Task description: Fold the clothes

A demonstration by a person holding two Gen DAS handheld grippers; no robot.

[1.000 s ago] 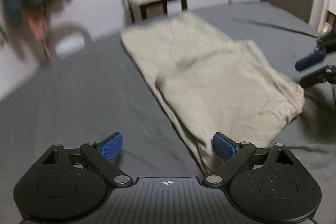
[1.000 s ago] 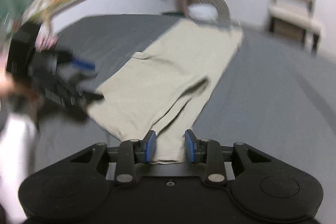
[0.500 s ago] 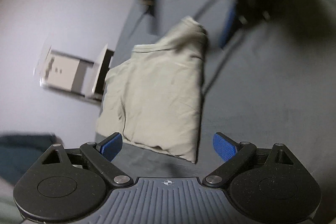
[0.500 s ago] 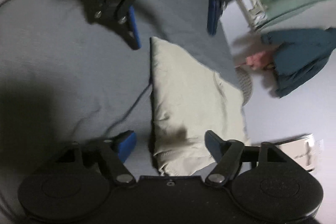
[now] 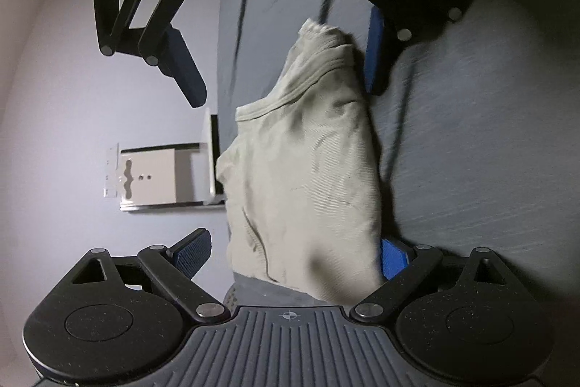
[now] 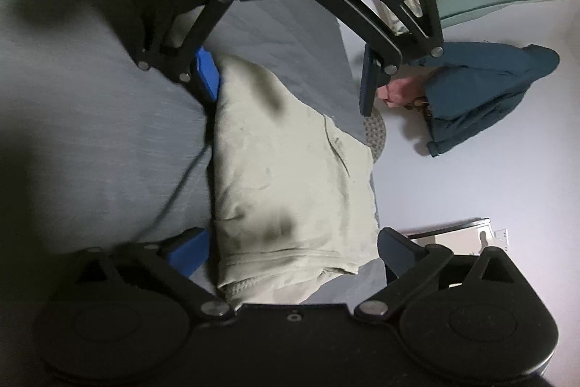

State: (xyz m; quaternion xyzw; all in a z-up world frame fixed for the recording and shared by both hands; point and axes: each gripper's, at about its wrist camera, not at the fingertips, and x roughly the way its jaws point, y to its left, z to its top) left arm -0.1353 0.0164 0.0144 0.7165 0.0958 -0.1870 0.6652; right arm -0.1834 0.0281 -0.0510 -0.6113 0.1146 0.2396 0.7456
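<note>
I have both grippers facing each other across the folded beige garment [image 5: 308, 176], which lies on the grey bedsheet [image 5: 471, 151]. My left gripper [image 5: 293, 254] has its fingers spread wide, gripping nothing; the near end of the garment sits between them, its edge against the right blue pad [image 5: 393, 258], while the left pad [image 5: 192, 251] hangs clear of the cloth. My right gripper [image 6: 290, 251] is just as wide and empty-handed, with the hemmed end of the garment lying between its pads, nearer the left pad [image 6: 188, 252] than the right one. In each view the other gripper shows at the top, straddling the far end of the cloth. A dark blue jacket [image 6: 482, 97] hangs on the wall beyond my right fingers.
</note>
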